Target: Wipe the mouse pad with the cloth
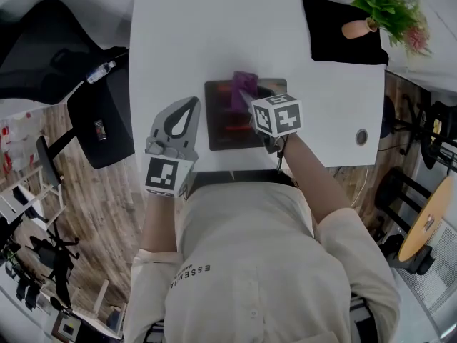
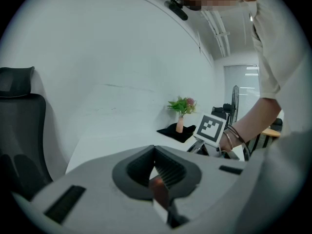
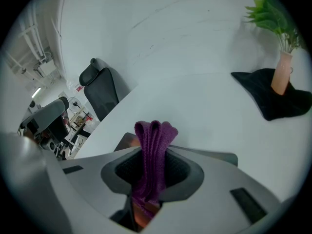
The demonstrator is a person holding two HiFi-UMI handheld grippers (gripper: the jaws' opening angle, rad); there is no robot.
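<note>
The right gripper has its jaws shut tight on the purple cloth. The cloth hangs over the dark mouse pad, which lies in the middle of the table, close to its near edge. The left gripper sits just beside the pad's left edge, with its jaws closed on nothing.

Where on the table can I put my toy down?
Bare table lies beyond the mouse pad, left of the black mat. Another patch sits right of the pad. It's crowded at the pad: left gripper, right gripper and purple cloth.
</note>
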